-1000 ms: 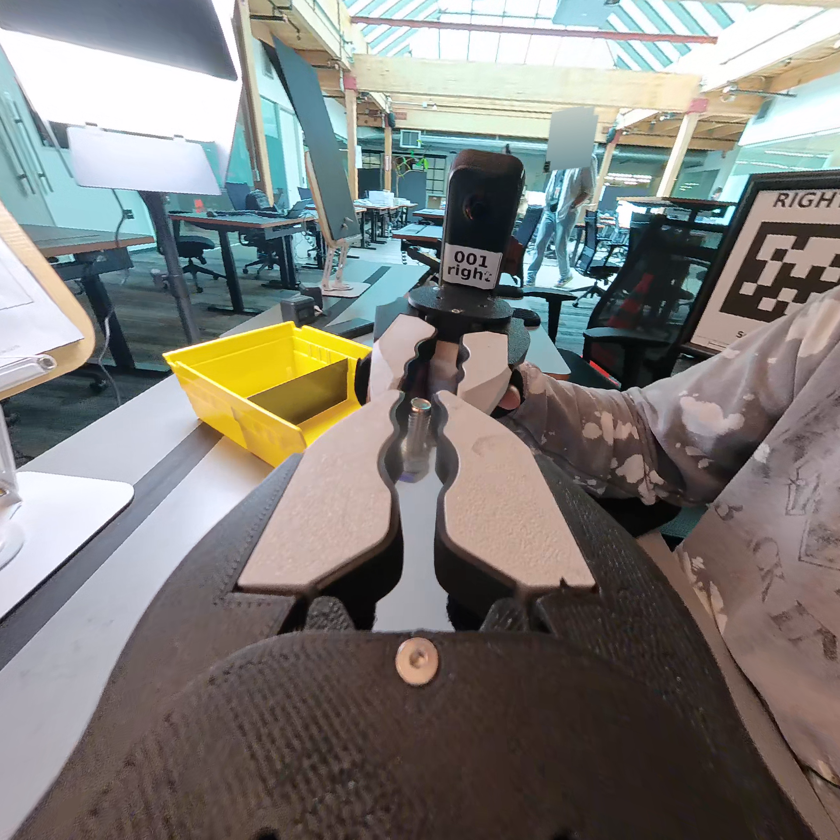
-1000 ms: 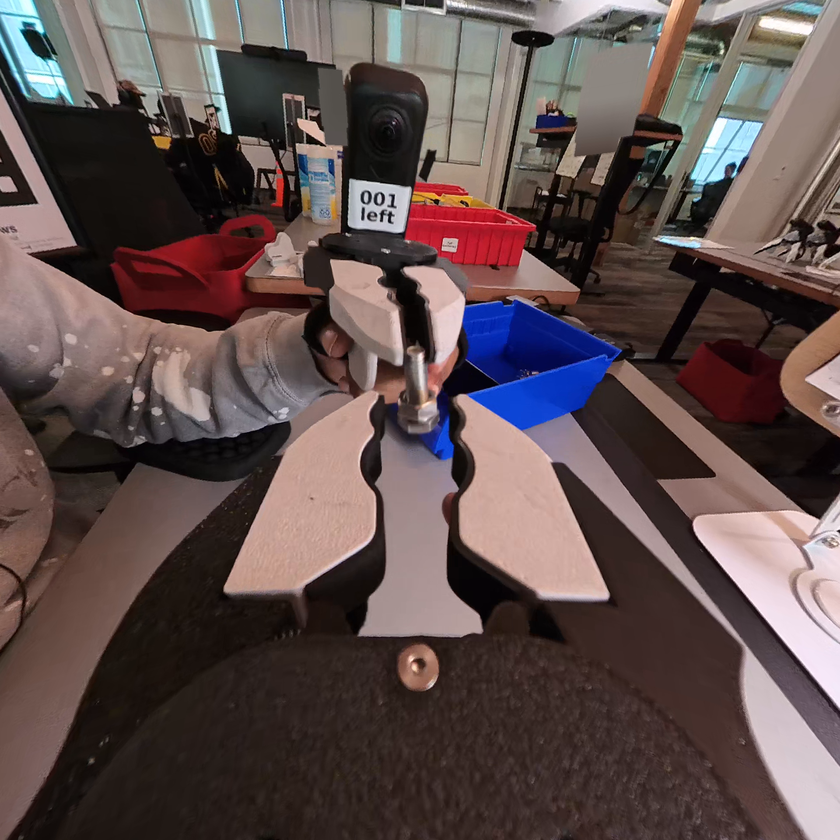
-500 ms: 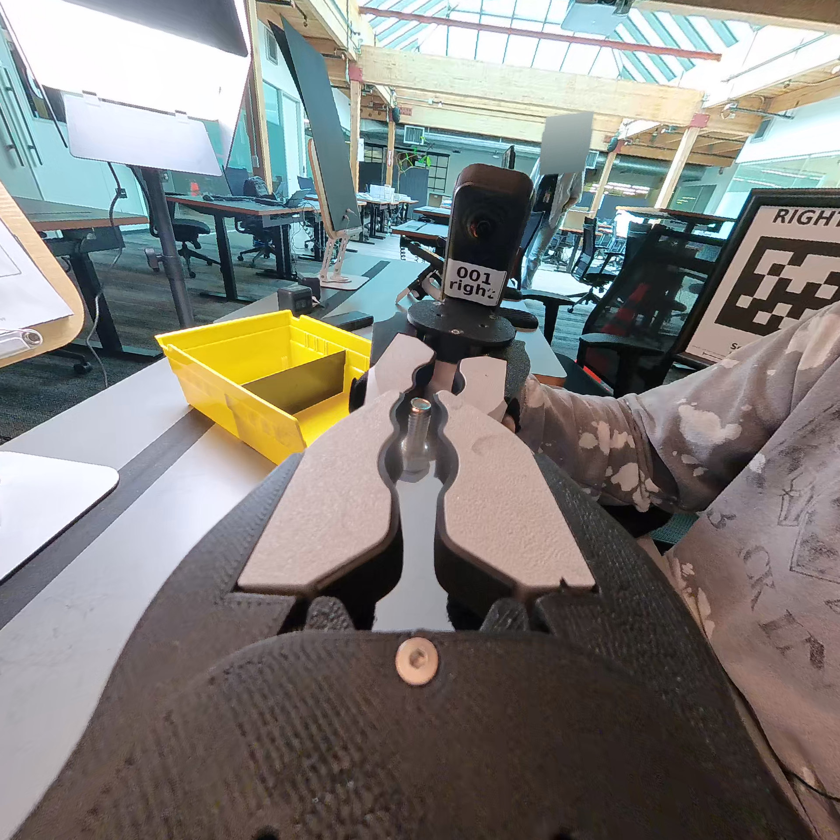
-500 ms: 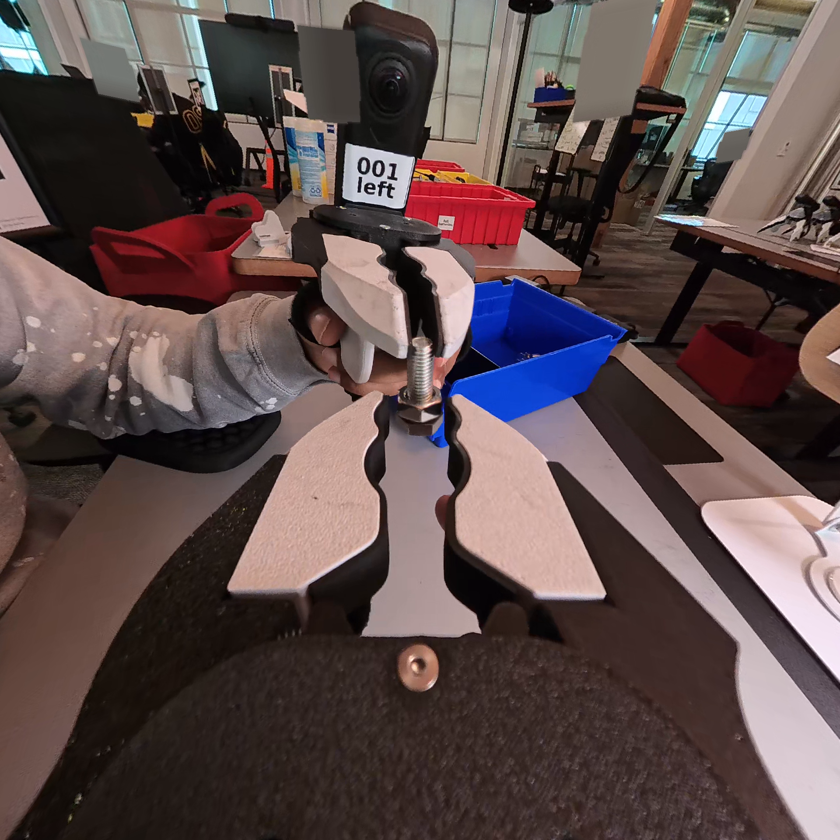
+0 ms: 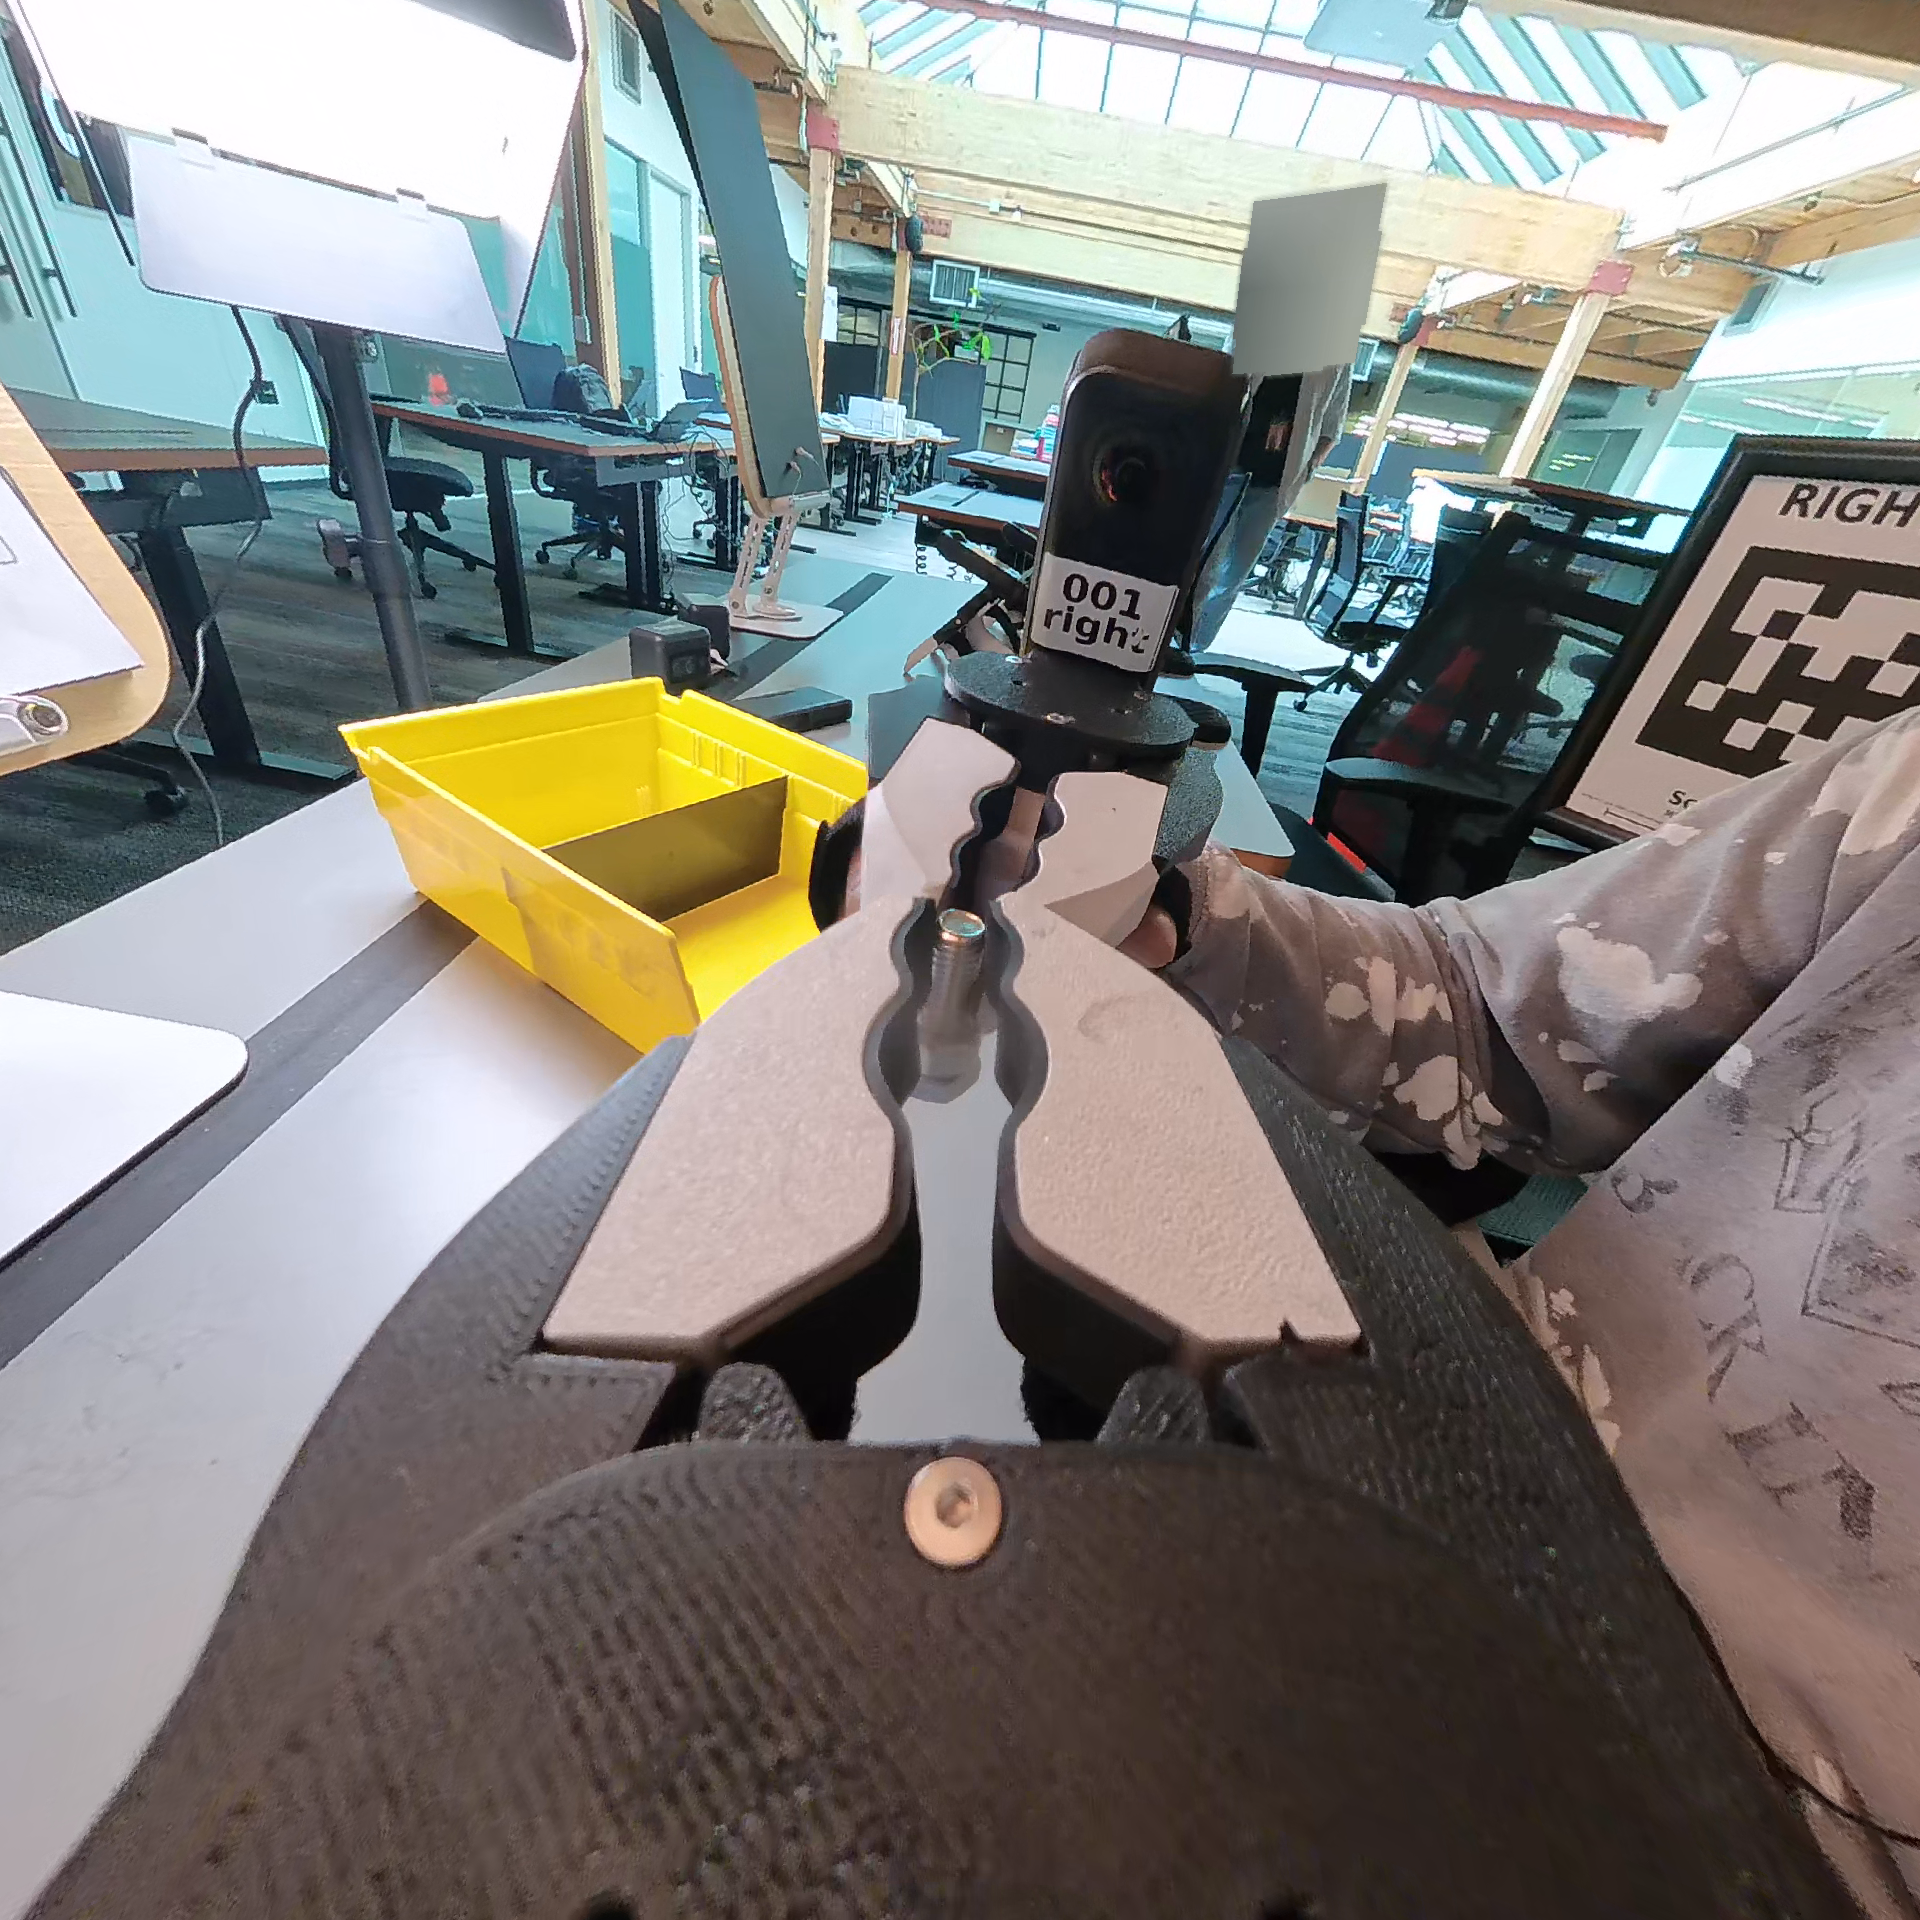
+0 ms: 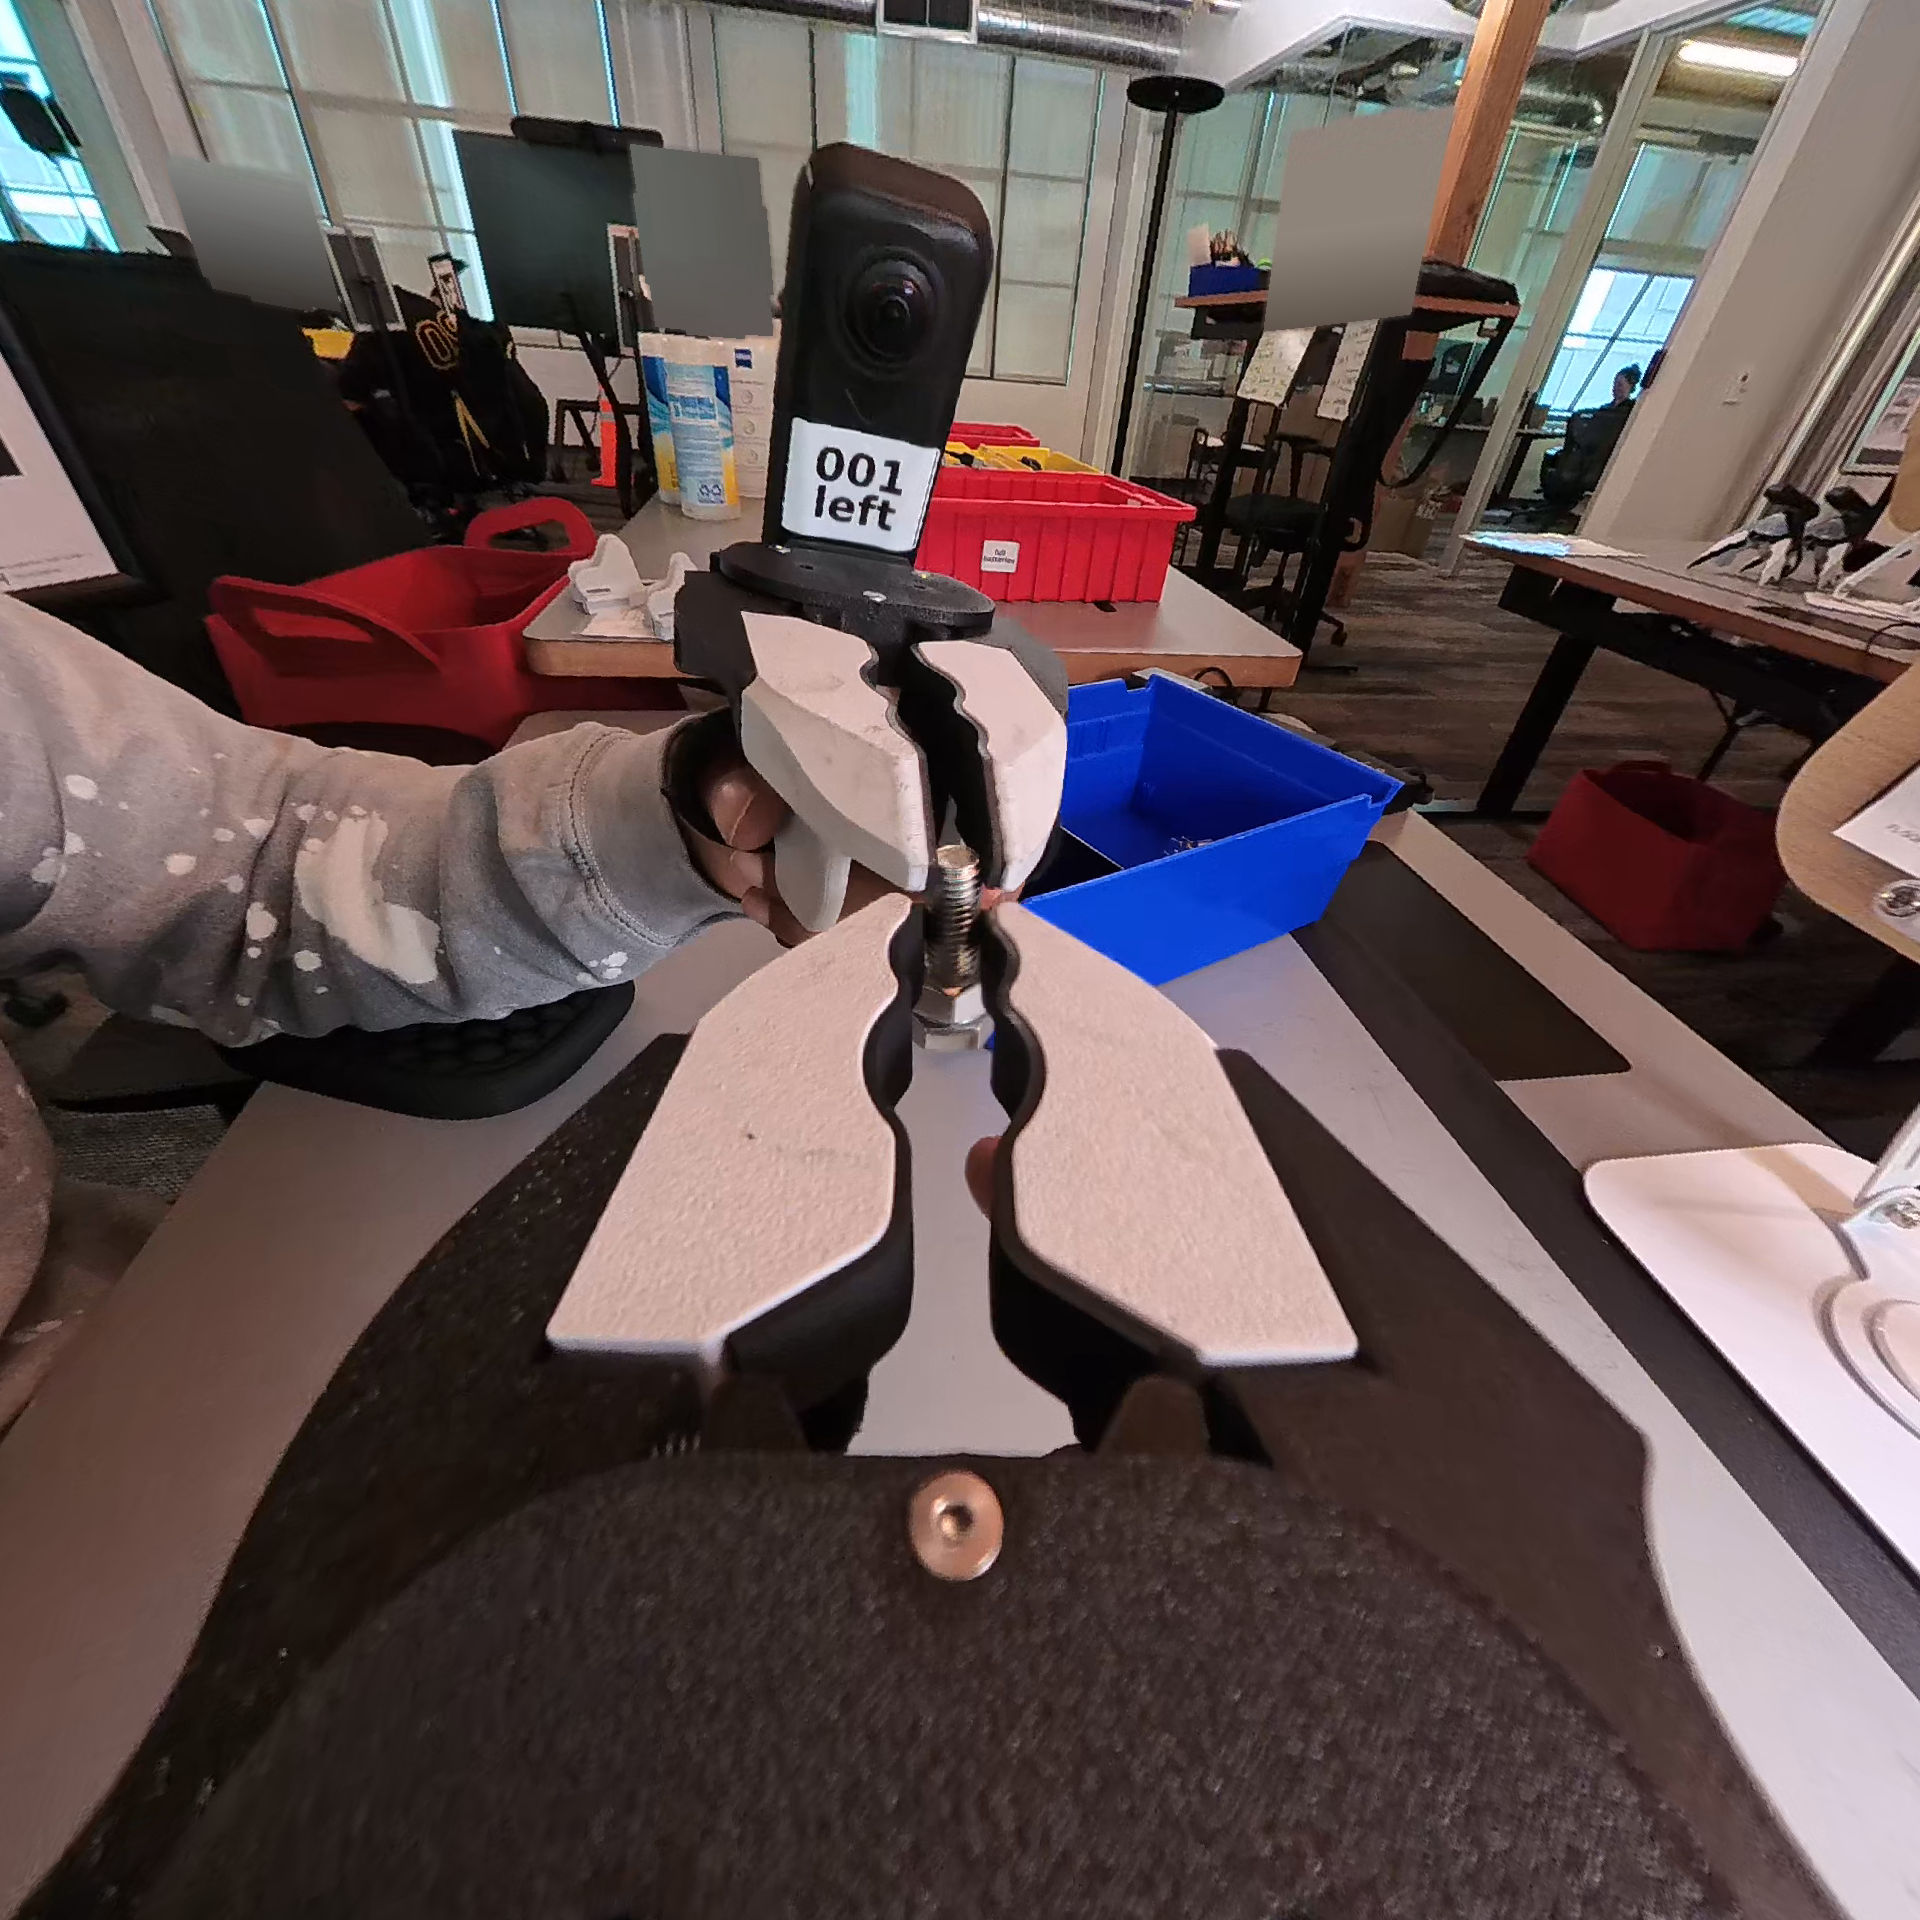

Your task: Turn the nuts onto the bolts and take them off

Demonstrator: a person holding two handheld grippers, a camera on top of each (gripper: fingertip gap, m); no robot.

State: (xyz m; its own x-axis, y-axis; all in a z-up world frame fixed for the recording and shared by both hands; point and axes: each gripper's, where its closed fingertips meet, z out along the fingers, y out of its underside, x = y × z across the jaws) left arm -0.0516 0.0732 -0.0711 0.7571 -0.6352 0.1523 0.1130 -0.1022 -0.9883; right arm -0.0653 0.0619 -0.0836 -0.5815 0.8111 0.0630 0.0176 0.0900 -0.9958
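Observation:
A steel bolt [image 5: 951,997] stands nearly upright between the two grippers, which face each other above the grey table [image 5: 260,1351]. My left gripper [image 5: 956,914] is shut on the bolt, with the threaded end poking up at its tips. In the right wrist view the bolt [image 6: 954,935] carries a hex nut [image 6: 945,1023] low on its thread. My right gripper [image 6: 954,914] is closed around the nut and thread in the notch of its fingers. Each gripper also shows in the other's view: the left one [image 6: 961,878] and the right one [image 5: 982,894].
A yellow bin [image 5: 520,831] stands on the table behind the left fingers. A blue bin [image 6: 1195,831] sits behind the right fingers. White stand bases [image 5: 83,1091] [image 6: 1714,1247] lie at the table's side. A person's sleeves [image 5: 1455,1039] reach in. Red bins [image 6: 1039,540] sit on a far table. The grippers are tip to tip, or close to it.
My right gripper has moved forward over the bolt and narrowed its fingers around the nut. My left gripper has kept hold of the bolt and tilted a little.

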